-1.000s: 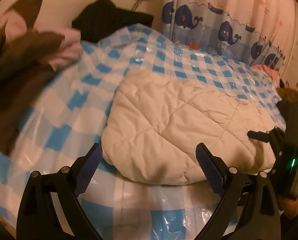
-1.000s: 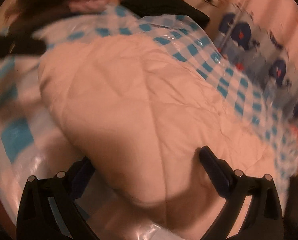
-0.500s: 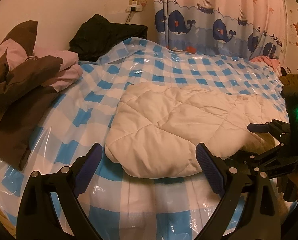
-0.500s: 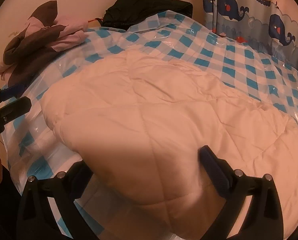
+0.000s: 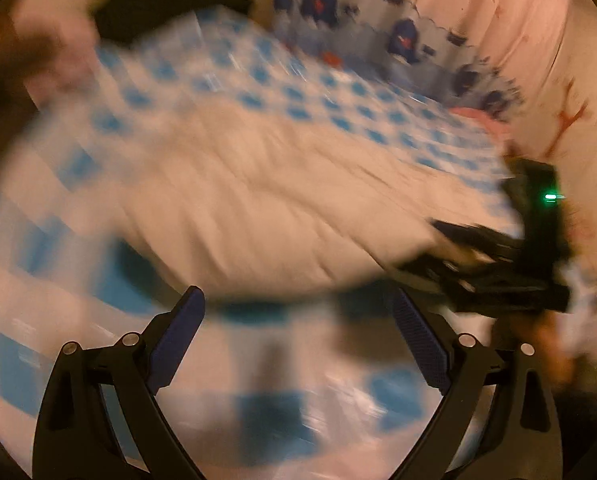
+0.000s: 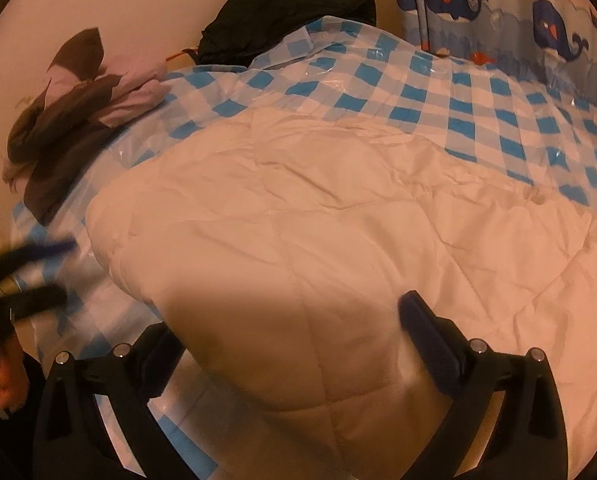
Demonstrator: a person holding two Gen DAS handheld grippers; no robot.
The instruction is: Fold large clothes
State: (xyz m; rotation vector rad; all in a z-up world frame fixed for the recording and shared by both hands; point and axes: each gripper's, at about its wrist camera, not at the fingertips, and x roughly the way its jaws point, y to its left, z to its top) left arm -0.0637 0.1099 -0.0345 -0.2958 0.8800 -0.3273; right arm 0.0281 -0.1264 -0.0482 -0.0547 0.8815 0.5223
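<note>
A cream quilted garment lies spread on a bed under a blue-and-white checked plastic sheet. My right gripper is open at the garment's near edge. A bulge of the fabric sits between its fingers and hides the left fingertip. The left wrist view is smeared by motion. In it my left gripper is open over the checked sheet, just short of the garment. The right gripper shows at the garment's right end, and the left gripper is a dark blur at the far left.
A pile of pink and brown clothes lies at the bed's far left, and a black garment lies against the wall. A whale-print curtain hangs behind the bed. A hand shows at the lower left.
The left gripper is swinging, so its view has tilted and blurred. The right gripper has pushed in at the garment's edge, and fabric now covers its left finger.
</note>
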